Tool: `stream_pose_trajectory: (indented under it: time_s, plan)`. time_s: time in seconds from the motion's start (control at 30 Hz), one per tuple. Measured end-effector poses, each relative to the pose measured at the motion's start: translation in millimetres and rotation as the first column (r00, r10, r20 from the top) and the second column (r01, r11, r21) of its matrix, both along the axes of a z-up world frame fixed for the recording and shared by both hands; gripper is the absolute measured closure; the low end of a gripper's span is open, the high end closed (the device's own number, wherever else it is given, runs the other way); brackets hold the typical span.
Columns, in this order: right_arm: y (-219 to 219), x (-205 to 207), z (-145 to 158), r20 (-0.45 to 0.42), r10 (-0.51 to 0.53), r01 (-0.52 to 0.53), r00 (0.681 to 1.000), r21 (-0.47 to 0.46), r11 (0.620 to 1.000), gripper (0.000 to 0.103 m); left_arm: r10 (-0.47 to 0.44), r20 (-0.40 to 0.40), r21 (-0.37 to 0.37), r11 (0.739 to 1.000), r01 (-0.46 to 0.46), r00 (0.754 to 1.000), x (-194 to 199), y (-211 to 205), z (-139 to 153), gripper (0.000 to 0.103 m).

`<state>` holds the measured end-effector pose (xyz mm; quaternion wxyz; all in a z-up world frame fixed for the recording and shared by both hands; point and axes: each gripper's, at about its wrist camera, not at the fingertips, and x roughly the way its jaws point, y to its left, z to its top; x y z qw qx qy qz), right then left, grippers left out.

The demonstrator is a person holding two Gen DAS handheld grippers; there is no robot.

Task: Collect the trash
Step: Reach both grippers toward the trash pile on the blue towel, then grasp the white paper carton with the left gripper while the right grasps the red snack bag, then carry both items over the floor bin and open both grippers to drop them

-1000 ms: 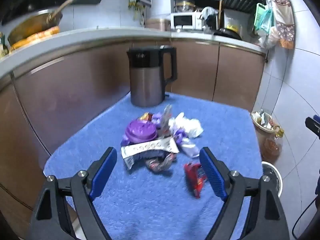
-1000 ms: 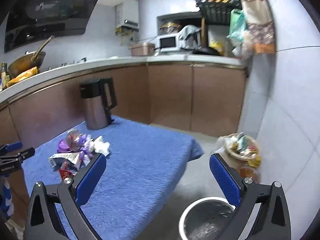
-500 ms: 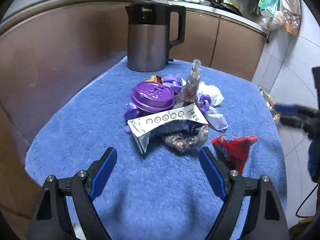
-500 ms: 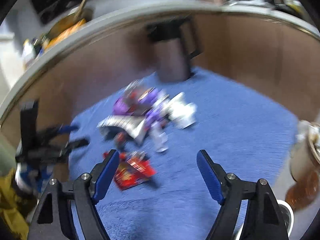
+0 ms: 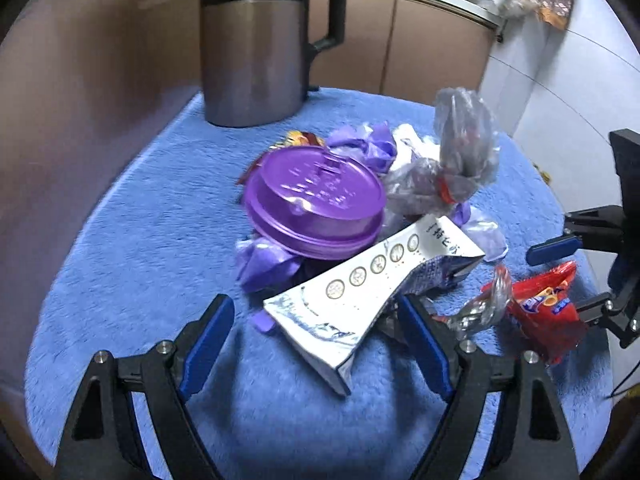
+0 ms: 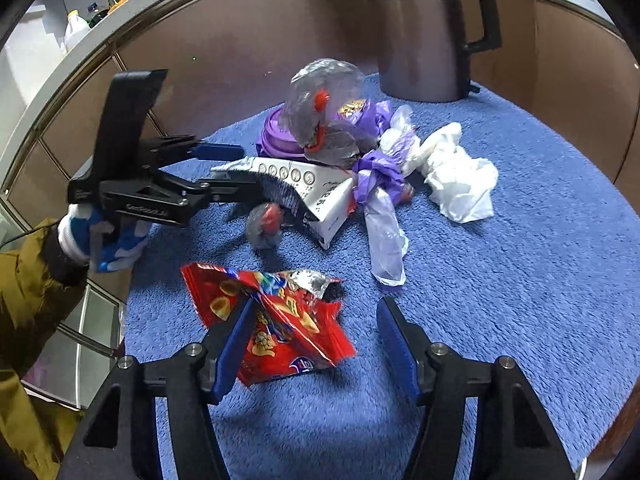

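Note:
A trash pile lies on the blue cloth [image 5: 132, 240]: a purple lid [image 5: 314, 196], a white carton [image 5: 368, 288], a clear plastic bag [image 5: 456, 160], purple wrappers, a white tissue [image 6: 456, 176] and a red snack bag [image 6: 280, 320], also in the left wrist view [image 5: 548, 316]. My left gripper [image 5: 316, 340] is open, its fingers either side of the carton's near end; it also shows in the right wrist view [image 6: 224, 168]. My right gripper [image 6: 316, 344] is open around the red bag, seen too in the left wrist view [image 5: 568, 272].
A steel electric kettle [image 5: 256, 40] stands at the far edge of the cloth, behind the pile. Brown cabinet fronts [image 5: 80, 80] curve round the back and left. The cloth's edge drops off on the right [image 6: 600, 400].
Both grippers have moved in close to the pile. The left one now straddles the carton's end; the right one has swung round from the bin and floor onto the red bag.

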<state>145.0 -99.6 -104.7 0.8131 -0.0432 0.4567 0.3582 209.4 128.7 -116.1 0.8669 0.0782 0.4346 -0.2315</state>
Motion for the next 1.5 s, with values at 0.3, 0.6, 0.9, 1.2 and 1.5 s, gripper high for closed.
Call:
stream_pose_trajectory:
  time_s: [0.3,0.6,0.9,1.2,1.5]
  plan:
    - [11.4,4.1,-11.8,-0.043,0.046,-0.045,0.998,0.029,0.999,0.069,-0.049,-0.019,-0.086,0.995,0.047,0.999,12.2,-1.1,-6.6,0.024]
    - [11.6,-13.2,-1.0,-0.03,0.056,-0.054,0.998,0.058,0.997,0.086,0.002,-0.035,-0.164,0.987,-0.008,0.999,-4.5,1.0,-1.4,0.057]
    - [-3.7,-33.2,16.1,0.016,0.027,-0.028,1.0,0.082,0.996,0.093,0.121,-0.039,-0.232,0.964,-0.127,0.992,-45.6,23.6,13.9,0.058]
    - [-46.3,-61.9,49.3,0.115,-0.082,0.064,0.99,0.155,0.986,0.093,0.152,0.037,-0.285,0.949,-0.135,0.988,-99.2,25.3,65.5,0.058]
    - [-158.4,-102.9,69.2,0.168,-0.383,0.345,0.908,0.214,0.914,0.093,-0.025,0.118,-0.254,0.966,0.054,0.993,-112.4,-84.6,112.6,0.058]
